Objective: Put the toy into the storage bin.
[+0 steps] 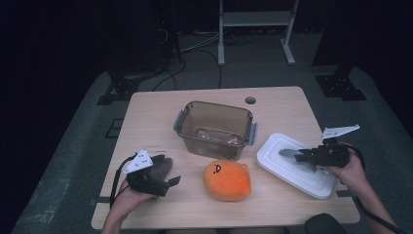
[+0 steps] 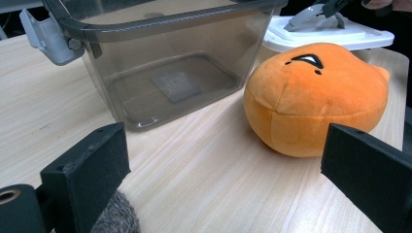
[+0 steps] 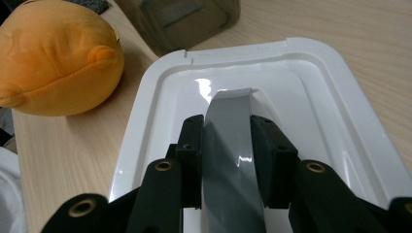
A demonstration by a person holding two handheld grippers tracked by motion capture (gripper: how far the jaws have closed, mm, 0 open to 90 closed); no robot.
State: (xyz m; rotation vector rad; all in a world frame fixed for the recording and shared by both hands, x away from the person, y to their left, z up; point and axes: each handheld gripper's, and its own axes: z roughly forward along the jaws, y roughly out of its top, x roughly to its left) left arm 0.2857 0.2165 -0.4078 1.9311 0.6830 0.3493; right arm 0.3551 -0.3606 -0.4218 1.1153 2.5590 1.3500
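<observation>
The wooden tabletop (image 1: pixel 160 109) carries a clear brown container (image 1: pixel 214 129) mid-table, a white lid (image 1: pixel 285 156) lying flat to its right and an orange plush (image 1: pixel 227 180) in front. The right gripper (image 3: pixel 227 145) – fingers clamped on the lid's grey handle (image 3: pixel 228 111). The left gripper (image 1: pixel 168 179) – fingers wide, empty, facing the plush

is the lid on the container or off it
Off. The white lid lies flat on the table beside the open-topped container, its grey handle between the right gripper's jaws.

left tongs (image 1: pixel 168 171): black, white dotted plate, black cable | right tongs (image 1: pixel 294 155): black, brass-ringed holes
</observation>
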